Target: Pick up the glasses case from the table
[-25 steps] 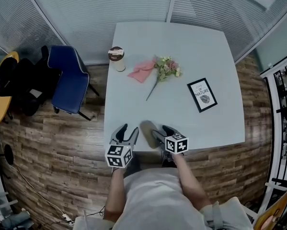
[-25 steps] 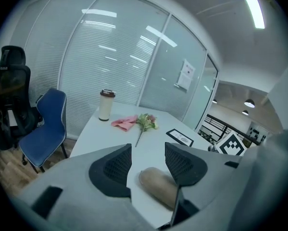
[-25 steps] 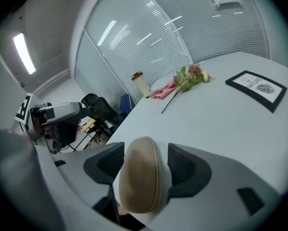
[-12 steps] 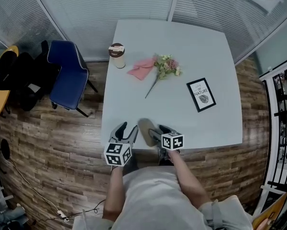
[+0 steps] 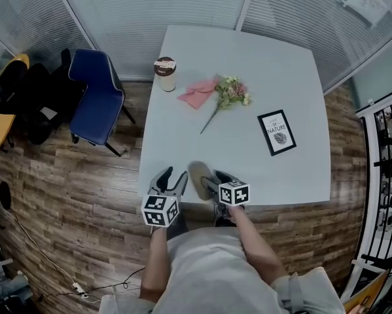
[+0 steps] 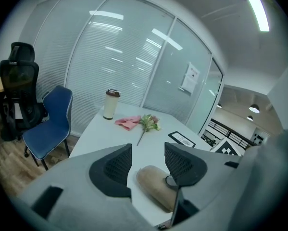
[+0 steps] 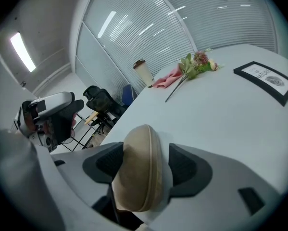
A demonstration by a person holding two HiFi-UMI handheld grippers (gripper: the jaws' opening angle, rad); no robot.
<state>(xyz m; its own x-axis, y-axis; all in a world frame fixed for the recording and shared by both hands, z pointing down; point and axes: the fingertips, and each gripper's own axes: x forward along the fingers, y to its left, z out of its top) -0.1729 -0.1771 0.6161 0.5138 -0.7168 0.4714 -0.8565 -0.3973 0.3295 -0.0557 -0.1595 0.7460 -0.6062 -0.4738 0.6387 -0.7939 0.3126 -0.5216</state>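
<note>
The tan, oval glasses case [image 7: 140, 173] stands on its edge between the jaws of my right gripper [image 7: 142, 163], which is shut on it. In the head view the glasses case [image 5: 198, 177] is at the front edge of the white table [image 5: 248, 84], with the right gripper [image 5: 213, 180] against its right side. My left gripper [image 5: 172, 178] stands open just left of the case, with nothing between its fingers. From the left gripper [image 6: 147, 151] view, the case [image 6: 155, 186] lies low on the table just beyond the open jaws.
Farther back on the table are a lidded paper cup [image 5: 165, 73], a pink cloth [image 5: 197, 94], a small flower bunch [image 5: 228, 94] and a black-framed card [image 5: 277, 131]. A blue chair [image 5: 96, 99] stands to the left of the table. The floor is wood.
My right gripper has shifted a little to the left with the case between its jaws. The left gripper has stayed where it was.
</note>
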